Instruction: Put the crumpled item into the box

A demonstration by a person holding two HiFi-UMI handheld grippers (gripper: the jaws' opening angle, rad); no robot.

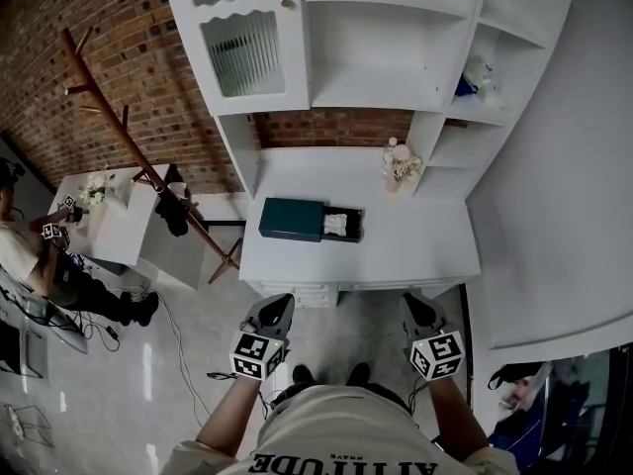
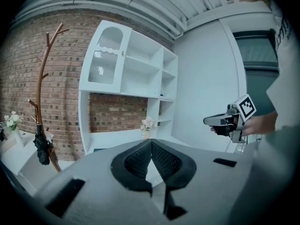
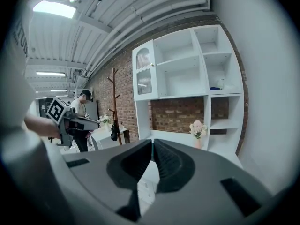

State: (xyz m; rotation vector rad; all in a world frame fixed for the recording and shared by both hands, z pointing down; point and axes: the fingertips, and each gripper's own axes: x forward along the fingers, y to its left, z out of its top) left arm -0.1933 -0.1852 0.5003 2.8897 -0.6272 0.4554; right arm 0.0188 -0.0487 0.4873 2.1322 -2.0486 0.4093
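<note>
The crumpled item (image 1: 336, 225), white and bunched, lies in the pulled-out tray (image 1: 346, 224) at the right end of the dark box (image 1: 291, 219). The tray is open at the top, and the item fills most of it. The box lies flat on the white bench (image 1: 415, 245), in its left half, about midway between the back edge and the front edge, with its long side running along the bench.

A small vase of pale flowers (image 1: 401, 163) stands near the bench's back right corner, well apart from the box. A white shelf unit (image 1: 386, 38) rises behind the bench, with a brick wall (image 1: 119, 57) showing beyond it. A wooden coat stand (image 1: 129, 156) leans up on the floor off the bench's left edge, with something dark hanging from it.

Both grippers are held off the bench, in front of its front edge and above the floor (image 1: 188, 354). The left gripper (image 1: 275, 307) is before the front left corner and the right gripper (image 1: 417, 307) further right along the front edge. Neither touches the bench or the box. In its own view the left gripper's jaws are pressed together at the tips with nothing between them. The right gripper's jaws also meet at the tips and are empty.

A second person (image 1: 30, 255) sits at the far left of the room.
</note>
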